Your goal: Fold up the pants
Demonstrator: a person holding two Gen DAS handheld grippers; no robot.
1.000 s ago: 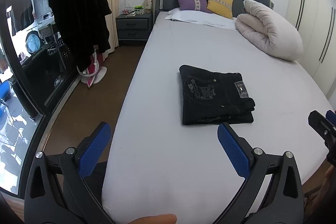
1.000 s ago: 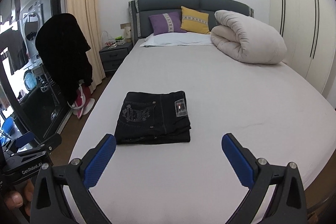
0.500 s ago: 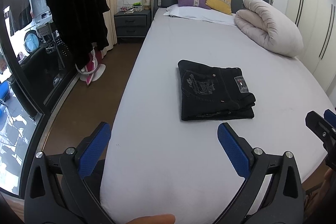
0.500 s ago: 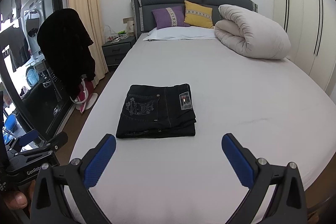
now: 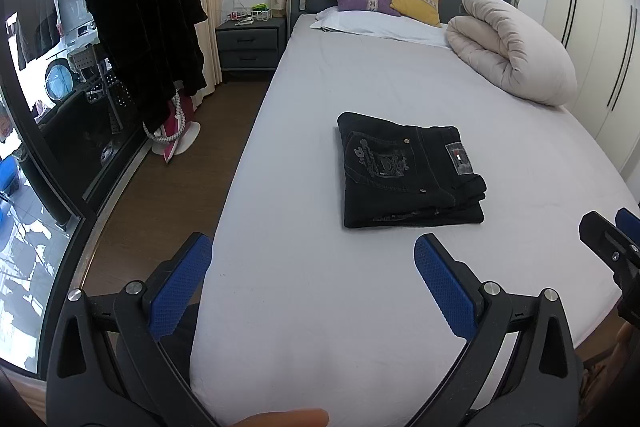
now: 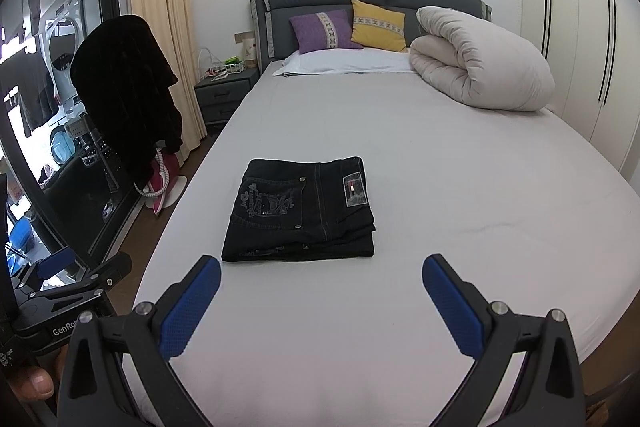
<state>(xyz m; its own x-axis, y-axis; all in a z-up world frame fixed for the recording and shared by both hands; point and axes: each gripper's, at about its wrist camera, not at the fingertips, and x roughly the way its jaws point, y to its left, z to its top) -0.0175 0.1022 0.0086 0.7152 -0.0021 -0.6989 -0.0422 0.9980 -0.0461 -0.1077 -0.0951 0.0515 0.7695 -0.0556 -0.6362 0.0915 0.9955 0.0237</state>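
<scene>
At the far left a dark coat (image 6: 128, 95) hangs over a rack beside the curtain. The left gripper (image 5: 312, 283) hovers above the near edge of the bed (image 5: 320, 327), its fingers spread wide and holding nothing. Further in, the black pants (image 6: 300, 211) lie on the sheet as a compact, squared stack, back pocket and label facing up. The right gripper (image 6: 320, 297) is also wide apart and empty, just short of the stack. At the right sits a rolled duvet (image 6: 480, 63). The folding looks finished; nothing obvious is left.
</scene>
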